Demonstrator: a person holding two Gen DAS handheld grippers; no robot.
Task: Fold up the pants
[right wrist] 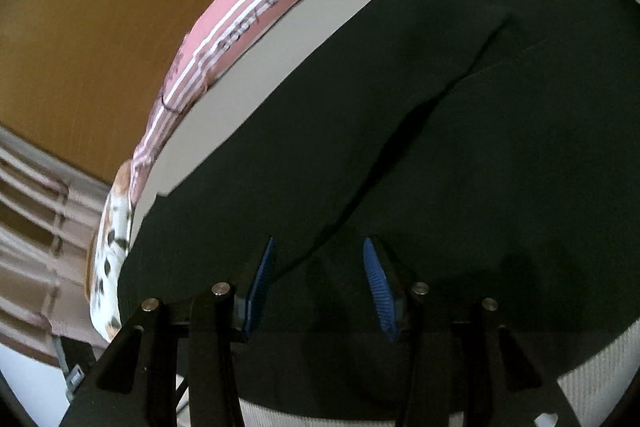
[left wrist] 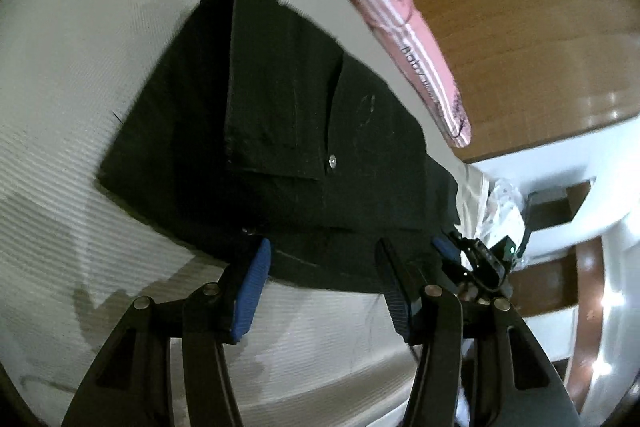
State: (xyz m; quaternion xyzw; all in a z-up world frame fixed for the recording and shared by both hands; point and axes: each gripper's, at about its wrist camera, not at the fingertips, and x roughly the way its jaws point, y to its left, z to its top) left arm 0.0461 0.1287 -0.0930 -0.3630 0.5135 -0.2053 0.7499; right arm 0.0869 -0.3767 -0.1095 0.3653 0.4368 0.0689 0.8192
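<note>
Dark pants (left wrist: 280, 107) lie folded flat on a white ribbed cover (left wrist: 72, 115), with a small metal rivet showing by a pocket. My left gripper (left wrist: 324, 243) hovers at the near edge of the pants, blue pads wide apart, nothing pinched between them. In the right wrist view the pants (right wrist: 440, 147) fill most of the picture, with a long crease running across. My right gripper (right wrist: 319, 241) stands open just over the dark fabric, its pads (right wrist: 376, 283) clear of it. The right gripper (left wrist: 460, 251) also shows at the pants' right end in the left wrist view.
A pink striped cloth (left wrist: 400, 27) (right wrist: 240, 27) runs along the far edge of the cover. Beyond it is wooden floor (left wrist: 520, 7) (right wrist: 80, 7). White shelving (left wrist: 560, 195) stands at the right, and a spotted cloth (right wrist: 108, 247) hangs at the left corner.
</note>
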